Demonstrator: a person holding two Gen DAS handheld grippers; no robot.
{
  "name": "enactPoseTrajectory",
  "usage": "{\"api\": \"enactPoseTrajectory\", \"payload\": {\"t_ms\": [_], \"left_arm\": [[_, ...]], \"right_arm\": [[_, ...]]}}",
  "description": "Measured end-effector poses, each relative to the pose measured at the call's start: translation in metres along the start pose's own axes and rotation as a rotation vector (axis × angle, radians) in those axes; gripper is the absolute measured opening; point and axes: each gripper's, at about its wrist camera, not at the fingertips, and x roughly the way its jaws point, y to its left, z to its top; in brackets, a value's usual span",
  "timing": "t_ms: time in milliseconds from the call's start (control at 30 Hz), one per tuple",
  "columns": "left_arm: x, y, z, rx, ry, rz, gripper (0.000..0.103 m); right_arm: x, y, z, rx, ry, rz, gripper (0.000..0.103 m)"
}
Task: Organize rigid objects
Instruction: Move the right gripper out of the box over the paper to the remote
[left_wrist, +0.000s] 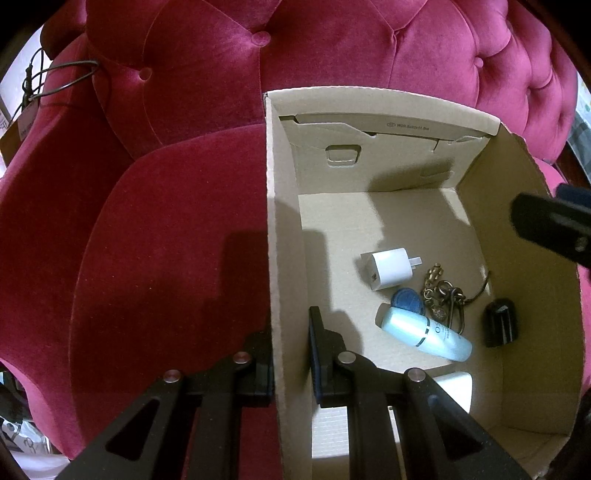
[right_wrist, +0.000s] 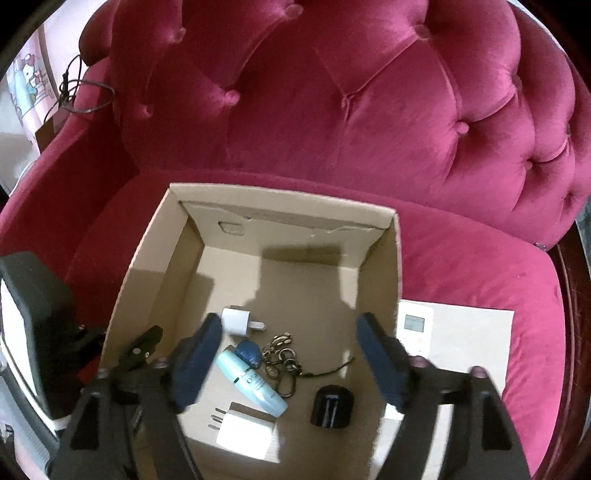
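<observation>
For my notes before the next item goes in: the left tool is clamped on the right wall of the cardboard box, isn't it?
Not quite: the left tool is clamped on the left wall of the cardboard box, not the right, as the left wrist view shows.

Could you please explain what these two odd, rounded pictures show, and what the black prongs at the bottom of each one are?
Each picture comes from a wide-angle camera mounted on a hand-held gripper; a person holds one in each hand, and there is no robot arm. The prongs are the gripper's two fingers.

The left gripper is clamped on the left wall of an open cardboard box, which sits on a red velvet armchair. The right gripper hangs above the box with its fingers wide apart, holding nothing.

In the box lie a small white charger, a larger white charger, a pale blue bottle, a blue tag on a bunch of metal keyrings, and a black plug. Outside, beside the box's right wall, a white remote control lies on a pale sheet.
</observation>
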Motion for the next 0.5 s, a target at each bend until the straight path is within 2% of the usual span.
{"api": "enactPoseTrajectory", "payload": {"t_ms": [233,500], "left_arm": [[0.000,-0.001,0.000,0.003,0.000,0.006,0.015],[-0.001,-0.001,0.001,0.003,0.000,0.008,0.015]], "right_arm": [[-0.017,-0.020,0.003,0.007,-0.037,-0.010,0.102],[-0.037,-0.051,0.002,0.028,-0.071,-0.022,0.103]]}}
